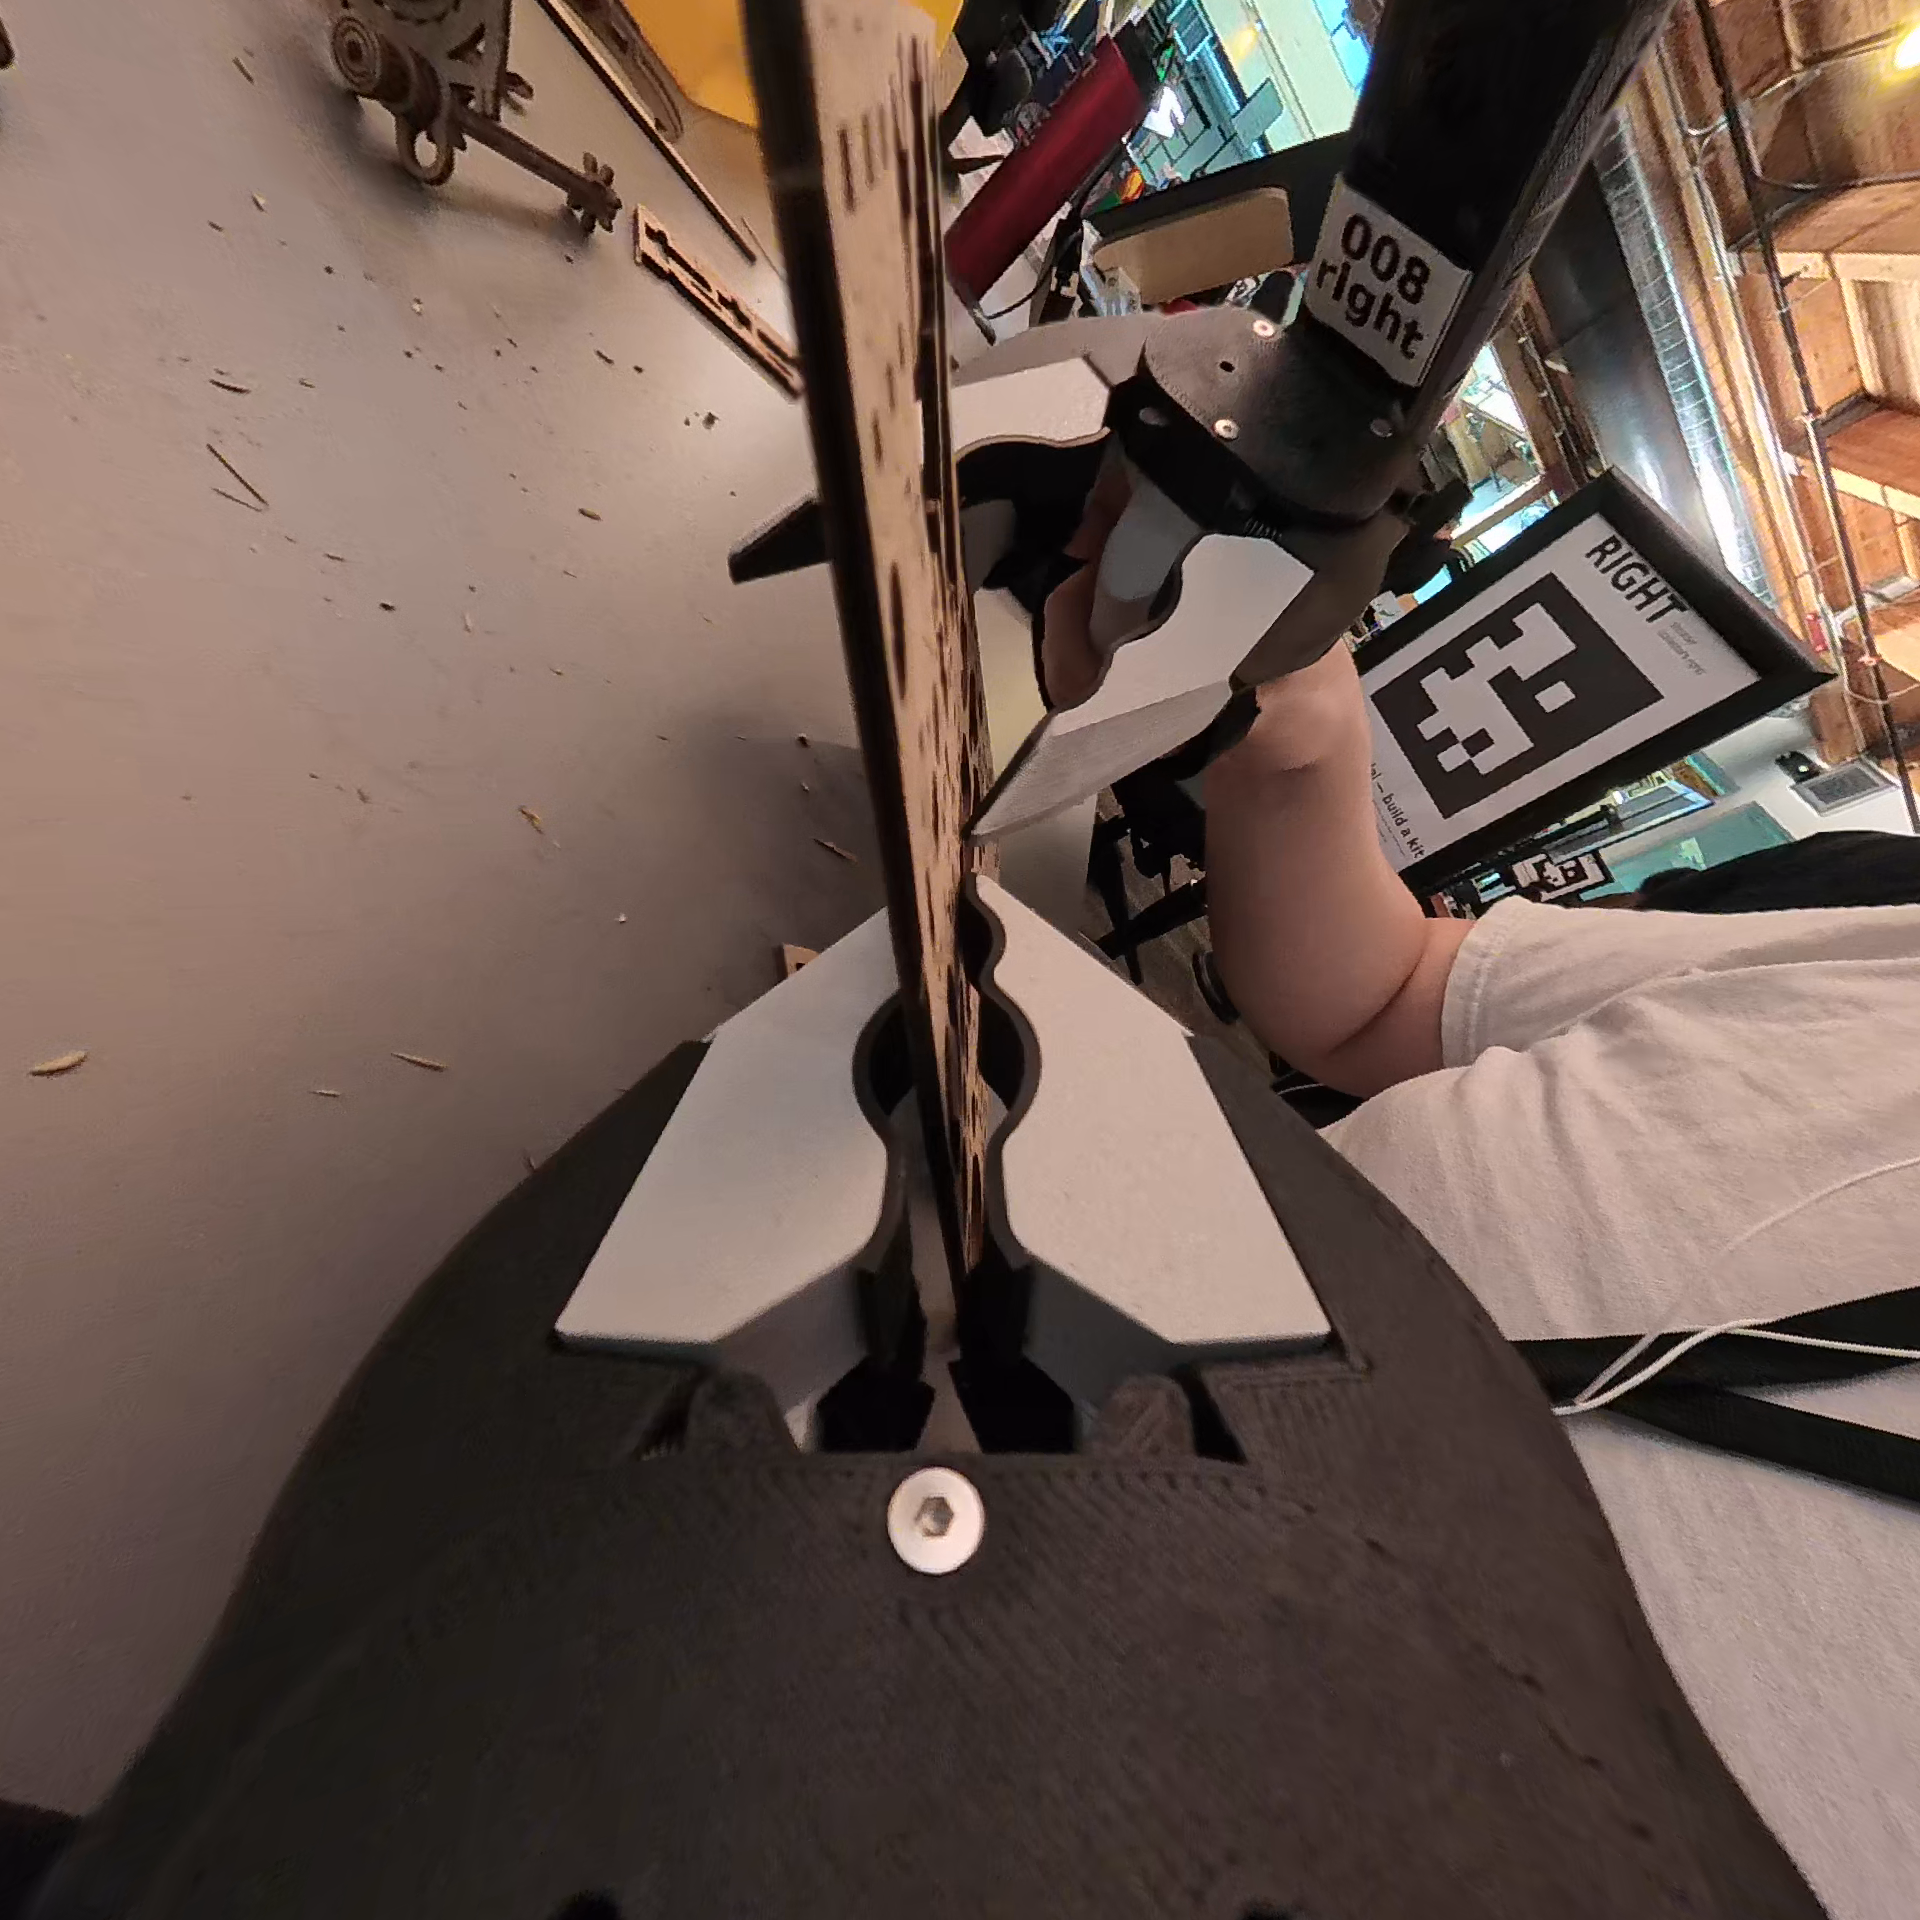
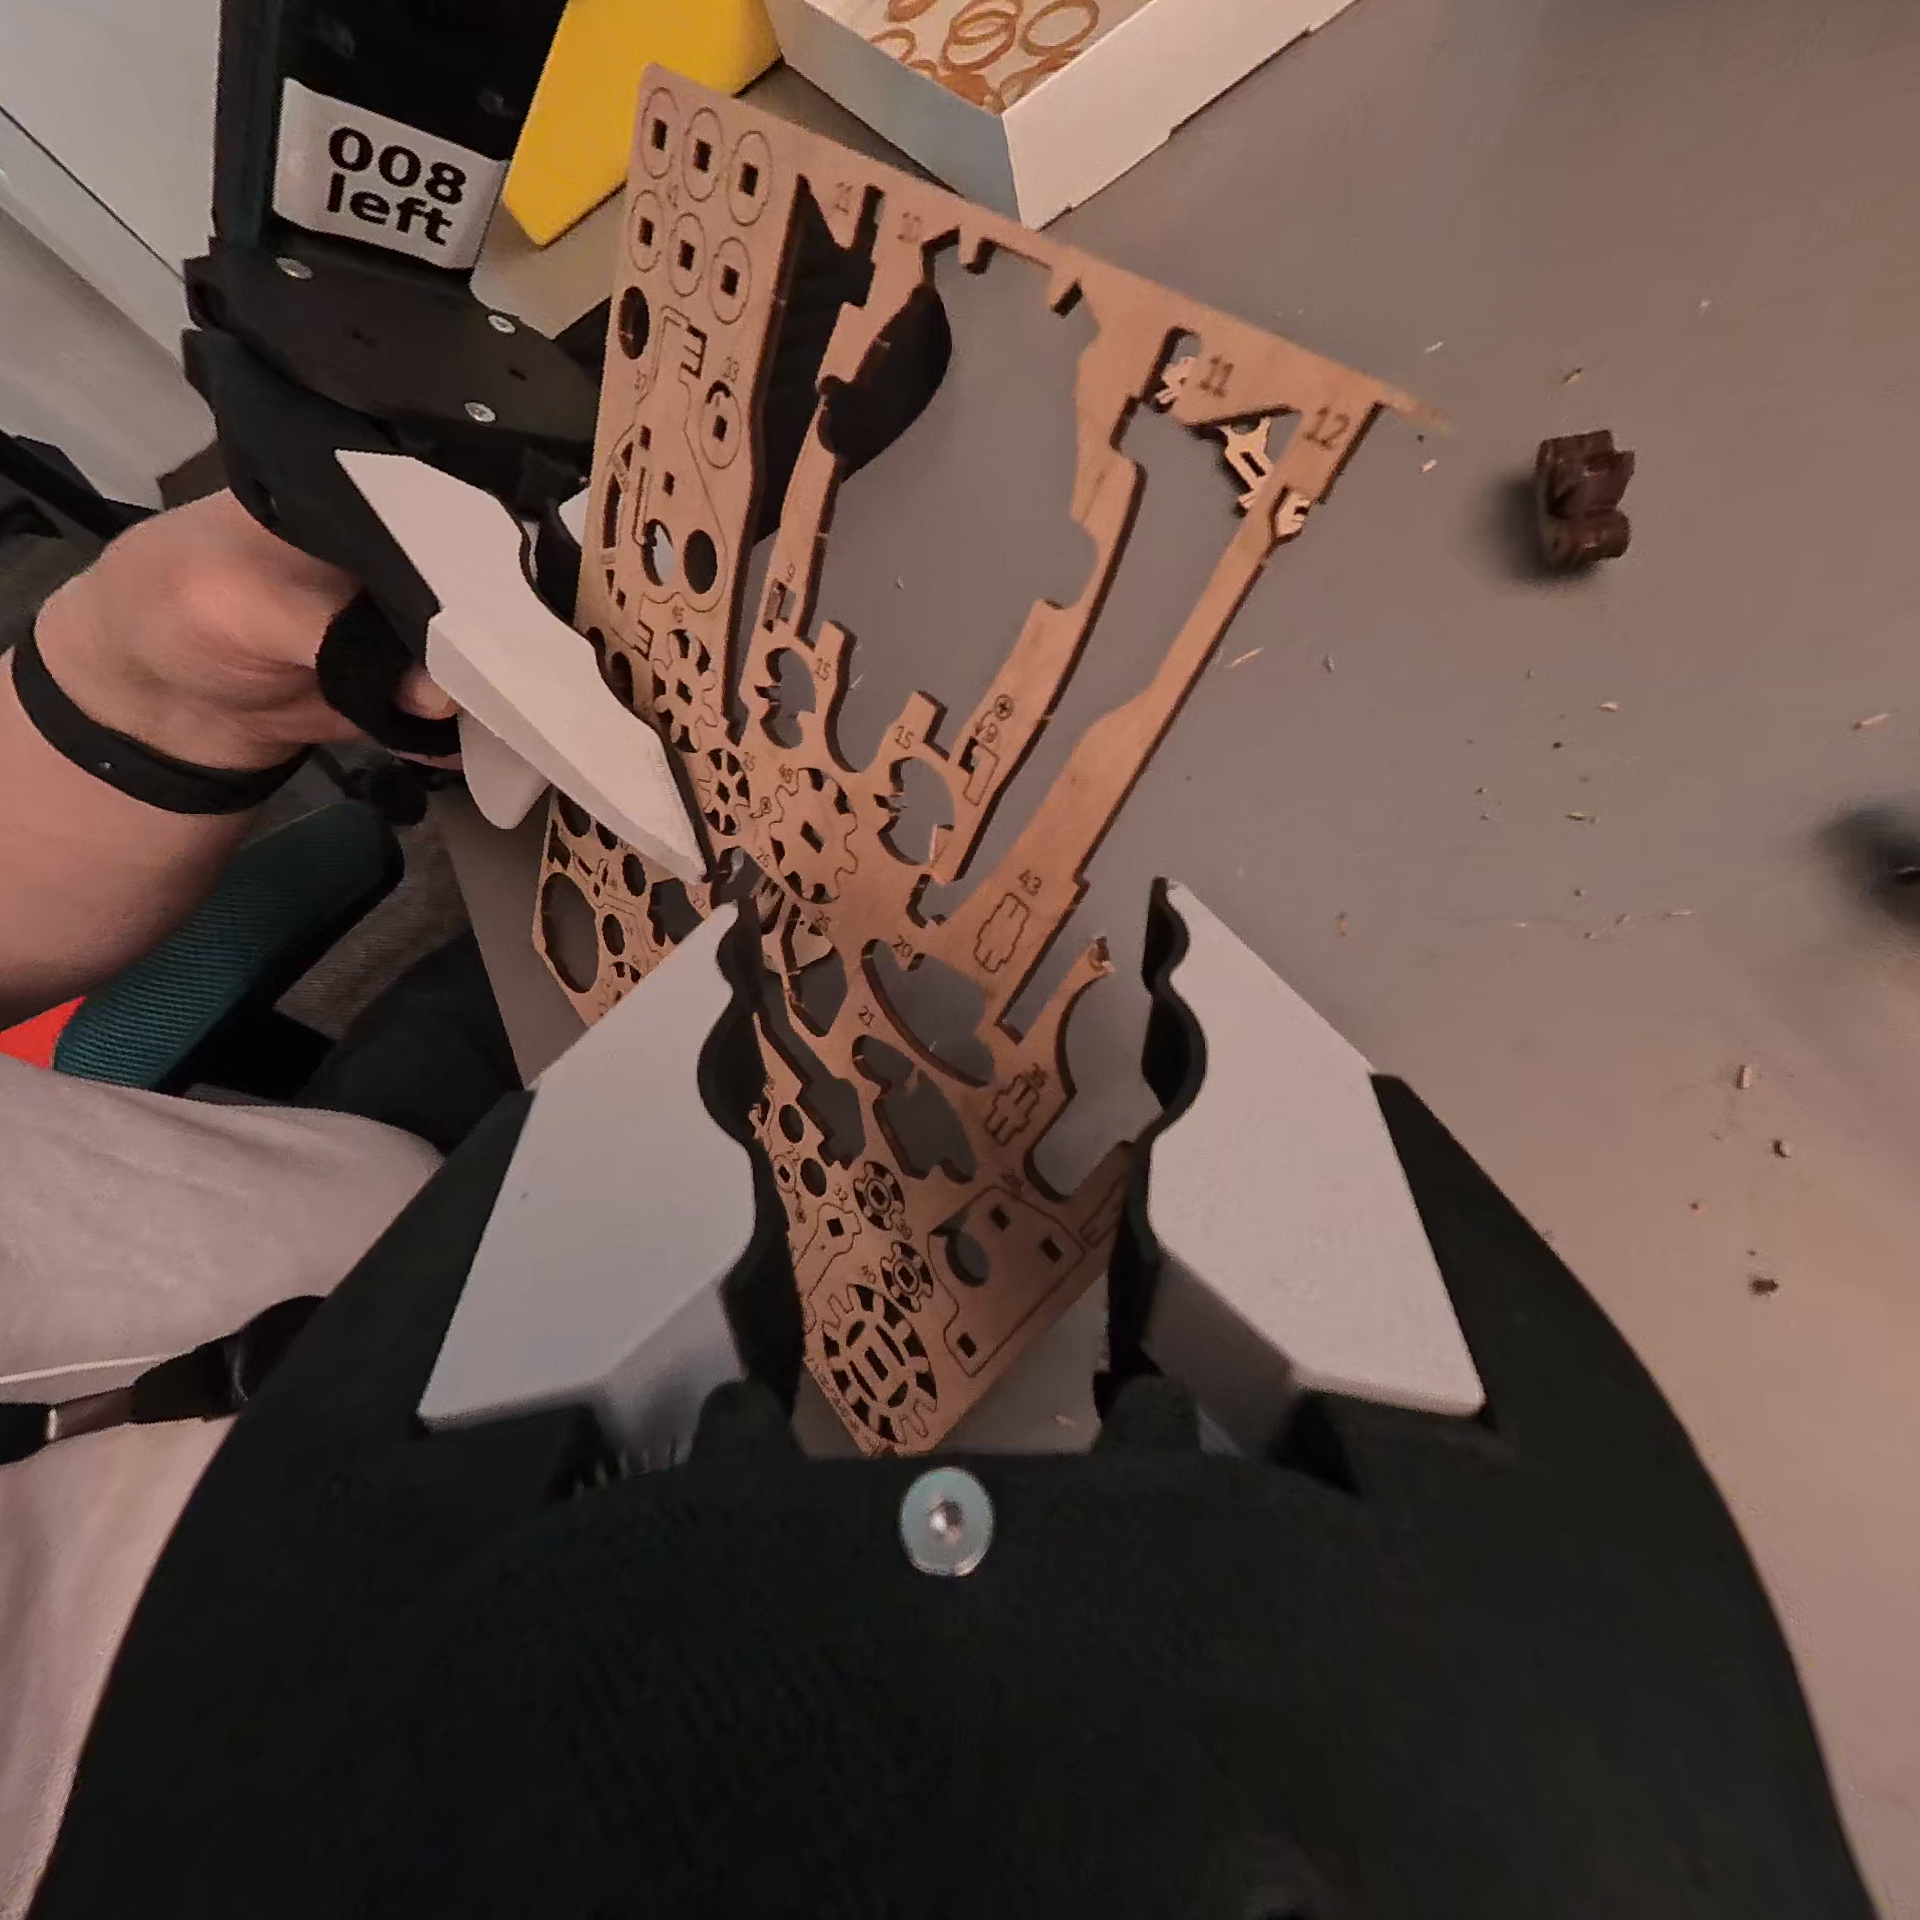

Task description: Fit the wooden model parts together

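A thin laser-cut wooden sheet (image 2: 1049, 665) with gears and several empty cut-outs is held upright above the grey table (image 2: 1558, 935). My left gripper (image 1: 935, 914) is shut on the sheet (image 1: 894, 468), which I see edge-on here. In the right wrist view the left gripper (image 2: 707, 862) pinches the sheet's left side. My right gripper (image 2: 945, 925) is open wide, with the sheet's lower part between its fingers. Its left fingertip (image 2: 717, 935) sits against the sheet next to the left gripper's tips. In the left wrist view one right finger (image 1: 1091, 727) touches the sheet's face.
A small dark wooden part (image 2: 1584, 499) lies on the table at right. A white box (image 2: 1091, 125) with wooden rings and a yellow object (image 2: 623, 114) stand at the back. A partly built wooden model (image 1: 416, 83) and a wooden strip (image 1: 717, 301) lie on the table among splinters.
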Available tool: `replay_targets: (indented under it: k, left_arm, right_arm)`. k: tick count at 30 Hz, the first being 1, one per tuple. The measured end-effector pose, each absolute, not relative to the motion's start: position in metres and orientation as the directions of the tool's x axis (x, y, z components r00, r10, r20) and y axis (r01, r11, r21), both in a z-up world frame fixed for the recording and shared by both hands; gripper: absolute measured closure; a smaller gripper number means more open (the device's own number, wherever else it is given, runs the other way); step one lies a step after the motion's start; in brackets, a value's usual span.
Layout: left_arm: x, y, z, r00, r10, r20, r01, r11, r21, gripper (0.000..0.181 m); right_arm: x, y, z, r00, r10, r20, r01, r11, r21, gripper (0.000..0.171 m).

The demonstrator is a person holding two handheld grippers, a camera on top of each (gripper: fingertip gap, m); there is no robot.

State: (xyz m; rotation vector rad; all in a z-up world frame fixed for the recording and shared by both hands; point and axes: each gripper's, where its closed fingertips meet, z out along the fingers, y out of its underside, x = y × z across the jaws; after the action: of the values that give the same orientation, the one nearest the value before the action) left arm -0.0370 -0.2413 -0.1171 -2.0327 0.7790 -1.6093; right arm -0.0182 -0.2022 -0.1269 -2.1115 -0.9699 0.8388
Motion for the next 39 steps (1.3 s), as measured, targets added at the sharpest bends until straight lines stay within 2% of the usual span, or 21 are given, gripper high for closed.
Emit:
replay_targets:
  k: [5,9,12,14,20,26,33,36,38,39]
  left_arm:
    - [-0.037,-0.242,-0.117,0.175,-0.676,0.716,-0.171,-0.737,-0.654,0.181]
    - [-0.038,-0.243,-0.118,0.180,-0.691,0.701,-0.177,-0.723,-0.668,0.181]
    - [-0.038,-0.241,-0.113,0.158,-0.678,0.718,-0.149,-0.735,-0.662,0.181]
    - [-0.039,-0.241,-0.110,0.152,-0.687,0.711,-0.136,-0.727,-0.673,0.180]
    - [-0.059,-0.238,-0.078,0.076,-0.686,0.723,-0.022,-0.726,-0.687,0.181]
    - [-0.086,-0.224,-0.072,0.129,-0.678,0.723,0.025,-0.727,-0.686,0.181]
    - [-0.090,-0.225,-0.066,0.099,-0.666,0.739,0.049,-0.738,-0.673,0.181]
    - [-0.086,-0.230,-0.062,0.061,-0.672,0.738,0.048,-0.737,-0.674,0.181]
    - [-0.082,-0.236,-0.060,0.031,-0.673,0.739,0.038,-0.738,-0.674,0.181]
    - [-0.080,-0.237,-0.061,0.034,-0.674,0.738,0.031,-0.737,-0.675,0.178]
  right_arm:
    - [-0.016,-0.201,-0.133,0.564,0.755,-0.336,0.349,-0.586,-0.731,0.097]
    - [-0.016,-0.201,-0.133,0.578,0.757,-0.304,0.377,-0.578,-0.723,0.096]
    - [-0.017,-0.199,-0.123,0.544,0.797,-0.262,0.378,-0.512,-0.771,0.098]
    - [-0.020,-0.202,-0.110,0.498,0.817,-0.290,0.325,-0.486,-0.811,0.099]
    - [0.004,-0.198,-0.055,0.425,0.821,-0.382,0.024,-0.432,-0.901,0.106]
    - [0.009,-0.201,-0.051,0.339,0.813,-0.474,-0.072,-0.480,-0.874,0.116]
    - [-0.023,-0.214,-0.069,0.198,0.779,-0.595,-0.013,-0.605,-0.796,0.120]
    - [-0.034,-0.227,-0.069,0.085,0.737,-0.671,0.004,-0.673,-0.739,0.135]
    - [-0.035,-0.237,-0.067,0.005,0.717,-0.697,0.014,-0.697,-0.717,0.169]
    - [-0.033,-0.240,-0.065,-0.026,0.696,-0.717,-0.001,-0.718,-0.696,0.171]
